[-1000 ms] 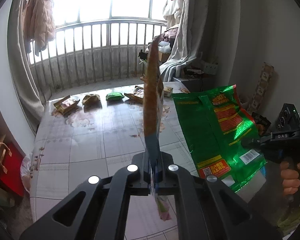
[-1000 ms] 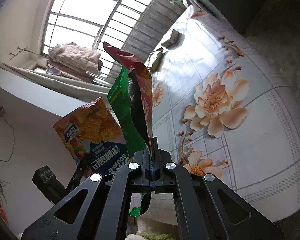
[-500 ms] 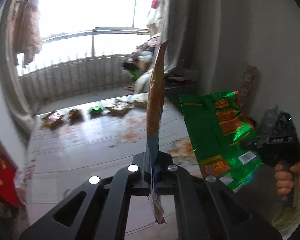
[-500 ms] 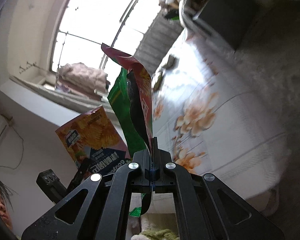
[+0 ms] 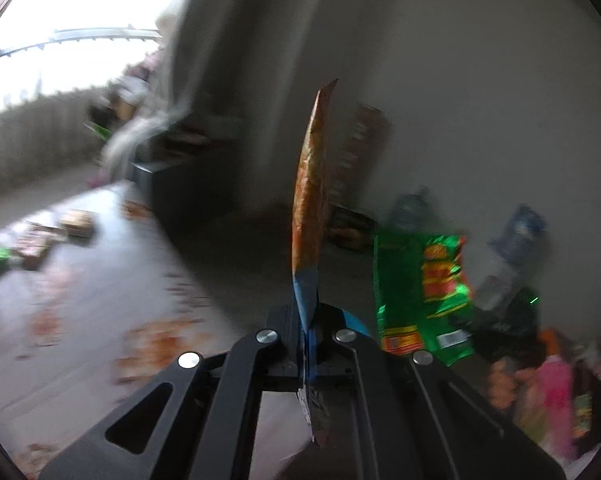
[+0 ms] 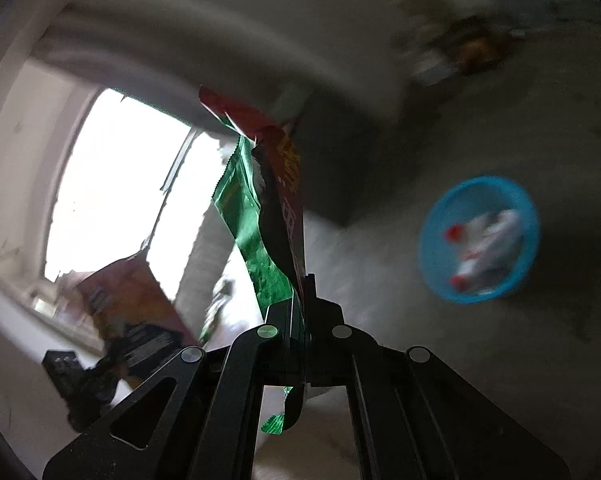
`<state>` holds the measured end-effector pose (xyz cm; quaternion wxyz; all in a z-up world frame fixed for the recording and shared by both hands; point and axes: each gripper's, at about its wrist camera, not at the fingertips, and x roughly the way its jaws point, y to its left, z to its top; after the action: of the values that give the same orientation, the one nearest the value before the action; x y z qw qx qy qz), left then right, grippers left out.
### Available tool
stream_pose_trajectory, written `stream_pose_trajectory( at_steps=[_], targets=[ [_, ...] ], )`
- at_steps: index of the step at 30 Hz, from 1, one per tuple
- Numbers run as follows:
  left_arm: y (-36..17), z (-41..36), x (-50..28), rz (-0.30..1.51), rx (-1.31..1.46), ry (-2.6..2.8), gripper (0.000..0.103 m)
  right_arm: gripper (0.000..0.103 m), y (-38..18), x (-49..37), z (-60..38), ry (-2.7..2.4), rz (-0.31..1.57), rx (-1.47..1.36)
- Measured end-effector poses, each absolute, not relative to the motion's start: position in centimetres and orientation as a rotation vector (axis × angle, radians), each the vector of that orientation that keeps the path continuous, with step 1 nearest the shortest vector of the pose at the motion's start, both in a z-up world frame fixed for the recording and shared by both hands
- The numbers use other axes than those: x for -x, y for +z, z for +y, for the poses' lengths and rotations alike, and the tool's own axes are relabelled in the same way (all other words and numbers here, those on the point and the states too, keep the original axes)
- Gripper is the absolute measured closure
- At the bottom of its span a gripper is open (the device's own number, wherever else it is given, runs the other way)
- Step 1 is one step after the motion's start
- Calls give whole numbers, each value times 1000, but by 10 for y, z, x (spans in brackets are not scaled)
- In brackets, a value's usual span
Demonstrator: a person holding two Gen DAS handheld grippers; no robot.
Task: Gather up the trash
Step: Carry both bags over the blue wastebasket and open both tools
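Blurred grey floor and a pale wall fill both views, with a bright window glaring at the left edge of each.

Nearest in the left wrist view, the left tool [image 5: 307, 340] is clenched on an orange chip bag [image 5: 309, 208] — the bag stands edge-on between the fingers, its blue lower end in the grip and a crumpled tail hanging below them. Just to the right, the green snack bag [image 5: 420, 292] hangs in the air, held by the right tool [image 5: 496, 332], whose black body and the person's hand [image 5: 500, 384] show beneath it. Left of the grip lies the flower-patterned surface [image 5: 100, 300], with several small wrappers [image 5: 40, 236] near its far edge. Farther off stand a dark cabinet [image 5: 180, 184], a grey curtain [image 5: 212, 60] and smeared bottles [image 5: 516, 240] against the wall.

Nearest in the right wrist view, the right tool [image 6: 302, 320] is clenched on the green snack bag [image 6: 256, 220], which rises folded from the fingers, green on the left face and red on the right. To the lower left, the orange chip bag [image 6: 132, 304] shows its broad face above the other black tool [image 6: 80, 380]. Off to the right on the floor sits a blue bin [image 6: 432, 240] — round, seen from above, with white and red trash [image 6: 480, 248] inside it. Both bags are well apart from that bin.
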<state>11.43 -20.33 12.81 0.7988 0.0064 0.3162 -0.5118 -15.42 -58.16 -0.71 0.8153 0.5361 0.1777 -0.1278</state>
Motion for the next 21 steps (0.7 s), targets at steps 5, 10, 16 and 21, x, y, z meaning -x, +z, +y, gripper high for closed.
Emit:
stream_pose_trajectory(
  at_steps=[5, 10, 16, 21],
  targets=[
    [100, -286, -116, 792, -13, -1212, 102, 103, -69, 177, -618, -432, 383, -1272],
    [54, -348, -125, 935, -6, -1254, 102, 103, -151, 153, -648, -504, 495, -1391],
    [-2, -388, -153, 1147, 37, -1217, 102, 99, -243, 84, -673, -517, 580, -1506],
    [-56, -434, -184, 1366, 112, -1162, 102, 59, -307, 37, -693, -555, 688, -1566]
  ],
)
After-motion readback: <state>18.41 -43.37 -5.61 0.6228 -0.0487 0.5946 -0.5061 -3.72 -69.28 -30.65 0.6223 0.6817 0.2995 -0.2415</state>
